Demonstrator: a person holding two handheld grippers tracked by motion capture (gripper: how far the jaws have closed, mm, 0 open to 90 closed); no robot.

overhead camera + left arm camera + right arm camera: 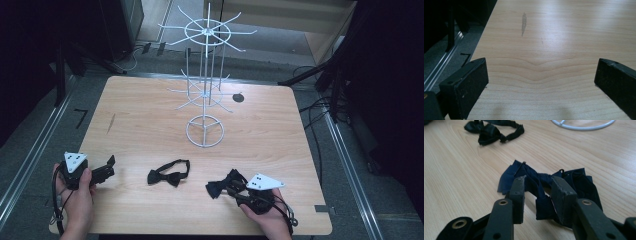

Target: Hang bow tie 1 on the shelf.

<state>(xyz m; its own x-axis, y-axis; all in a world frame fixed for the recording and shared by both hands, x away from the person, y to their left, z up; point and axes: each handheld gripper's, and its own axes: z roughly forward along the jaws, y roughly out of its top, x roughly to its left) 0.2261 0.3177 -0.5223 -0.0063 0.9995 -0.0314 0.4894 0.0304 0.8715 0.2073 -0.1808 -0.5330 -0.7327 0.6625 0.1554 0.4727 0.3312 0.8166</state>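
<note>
Two hands come in from the near edge of the pale wood-grain table [150, 125], each holding a black two-jaw gripper. On my right, the right gripper [537, 186] reaches into a dark navy fabric bow tie [584, 181] lying flat near the front edge; its jaws stand narrow, one on either side of the middle fold, with cloth between them, though I cannot tell whether the pads press it yet. On the left, the left gripper [540, 75] rests low over bare wood with its jaws wide and nothing between them. A second black bow tie with its strap [169, 174] lies between the two grippers, apart from both. Farther back stands a white wire display rack with spoked tiers [206, 80], its ring base on the tabletop. A small dark round mark [238, 98] shows beside it. Grey floor with metal rails [30, 160] and trailing cables surrounds the table; the room beyond is dark.
</note>
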